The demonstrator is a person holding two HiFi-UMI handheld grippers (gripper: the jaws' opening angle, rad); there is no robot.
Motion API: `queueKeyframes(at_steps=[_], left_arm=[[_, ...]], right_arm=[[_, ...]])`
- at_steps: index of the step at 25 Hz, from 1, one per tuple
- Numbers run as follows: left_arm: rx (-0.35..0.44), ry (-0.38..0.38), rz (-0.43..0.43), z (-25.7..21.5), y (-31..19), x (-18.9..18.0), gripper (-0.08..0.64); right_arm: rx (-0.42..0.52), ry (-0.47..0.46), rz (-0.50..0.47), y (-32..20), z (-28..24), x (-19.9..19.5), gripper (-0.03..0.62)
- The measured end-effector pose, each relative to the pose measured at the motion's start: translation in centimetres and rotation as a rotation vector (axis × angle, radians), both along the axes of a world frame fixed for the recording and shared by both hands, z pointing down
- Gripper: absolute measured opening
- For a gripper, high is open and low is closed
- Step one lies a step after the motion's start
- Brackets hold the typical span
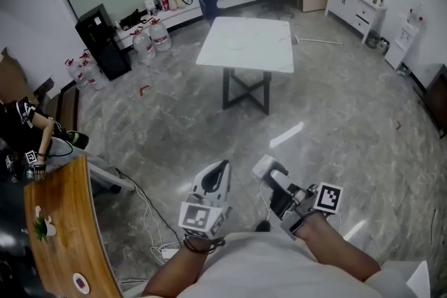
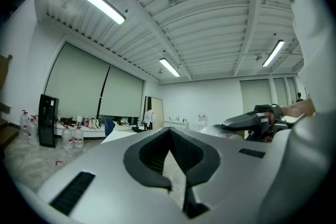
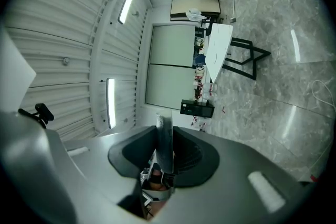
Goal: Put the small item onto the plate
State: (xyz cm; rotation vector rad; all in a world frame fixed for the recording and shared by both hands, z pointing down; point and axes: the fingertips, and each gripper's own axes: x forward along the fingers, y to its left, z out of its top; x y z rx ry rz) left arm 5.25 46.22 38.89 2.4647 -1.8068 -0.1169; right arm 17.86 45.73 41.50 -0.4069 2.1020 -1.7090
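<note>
My right gripper (image 1: 267, 168) is held out in front of the person, over the grey marble floor. In the right gripper view its jaws are shut on a thin, flat, pale grey small item (image 3: 164, 140) that stands edge-on between the pads. My left gripper (image 1: 221, 167) is beside it on the left, level, and its tips meet with nothing between them (image 2: 169, 131). The left gripper view also catches the right gripper (image 2: 253, 121) at its right side. A small round white dish (image 1: 81, 282) lies on the wooden table (image 1: 66, 220) at the lower left; I cannot tell whether it is the plate.
A white table (image 1: 248, 44) on a black frame stands ahead in the middle of the room. Water bottles (image 1: 150, 38) and a black cabinet (image 1: 103, 42) line the far left wall. A person (image 1: 21, 129) sits at the left. Cables (image 1: 150, 220) trail on the floor.
</note>
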Motion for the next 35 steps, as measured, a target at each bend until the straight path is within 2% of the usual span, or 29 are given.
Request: queueKeyframes(at_steps=[5, 11, 16, 21, 27, 35], left_arm=[[0.010, -0.005, -0.014, -0.7, -5.9, -0.3, 0.006], [0.015, 0.001, 0.005, -0.3, -14.0, -2.9, 0.006], [0.018, -0.017, 0.056, 0.1, -22.2, -7.0, 0.006], [0.028, -0.043, 0.104, -1.6, -30.0, -12.0, 0.006], [0.039, -0.053, 0.142, -2.5, -35.8, -16.8, 0.006], [0.019, -0.049, 0.114, -1.8, -41.3, -21.4, 0.006]], right_arm=[[0.000, -0.009, -0.015, -6.3, -0.5, -0.4, 0.097], [0.009, -0.006, -0.009, -13.8, 0.1, -3.1, 0.097], [0.016, 0.000, 0.022, -21.0, -0.1, -7.7, 0.097], [0.022, -0.027, 0.061, -28.0, -1.9, -13.1, 0.097], [0.027, -0.039, 0.094, -34.0, -2.2, -18.1, 0.097], [0.011, -0.032, 0.083, -39.5, -1.0, -22.3, 0.097]])
